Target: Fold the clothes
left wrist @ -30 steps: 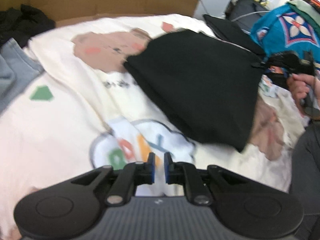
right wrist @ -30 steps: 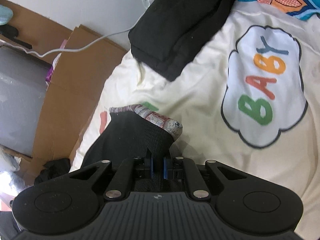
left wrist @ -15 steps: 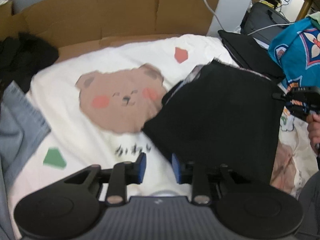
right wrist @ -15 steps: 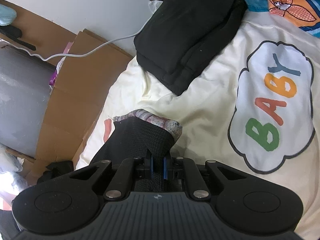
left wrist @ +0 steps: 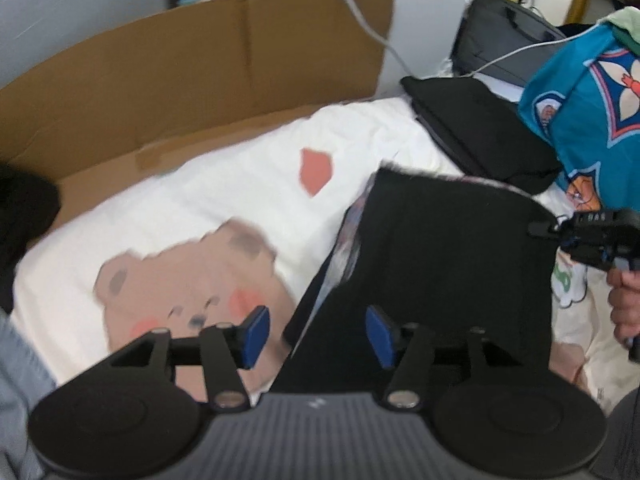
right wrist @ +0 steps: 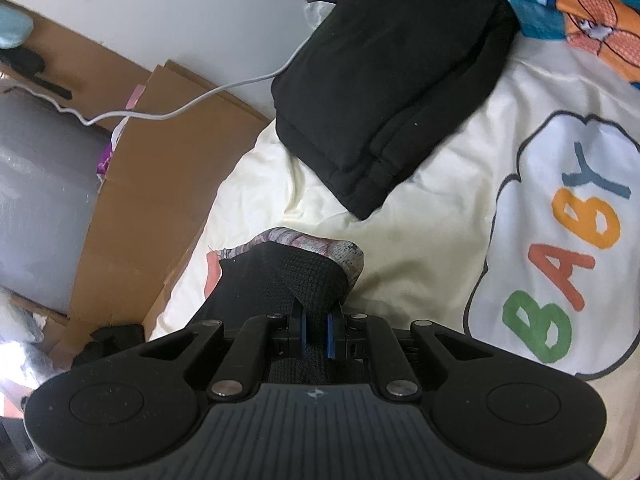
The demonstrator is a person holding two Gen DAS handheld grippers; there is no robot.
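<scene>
A black garment (left wrist: 440, 260) with a patterned lining hangs stretched over the cream bear-print blanket (left wrist: 200, 208). My right gripper (right wrist: 316, 332) is shut on a bunched corner of the black garment (right wrist: 280, 280); the left wrist view shows that right gripper (left wrist: 592, 236) at the far right, in a hand. My left gripper (left wrist: 316, 328) points down at the garment's lower left edge, its jaws opening wide. The cloth edge lies between and beyond the blue pads (left wrist: 256, 332), which do not press on it.
A folded black garment (right wrist: 384, 100) lies at the blanket's far corner, beside a turquoise printed cloth (left wrist: 592, 120). A cardboard sheet (left wrist: 200, 72) lines the bed's far side, with a white cable (right wrist: 180, 108) across it. Denim (left wrist: 16, 380) lies at the left edge.
My left gripper went from shut to wide open and swung up the bed toward the garment's left edge. The right gripper kept its hold on the black garment and barely shifted.
</scene>
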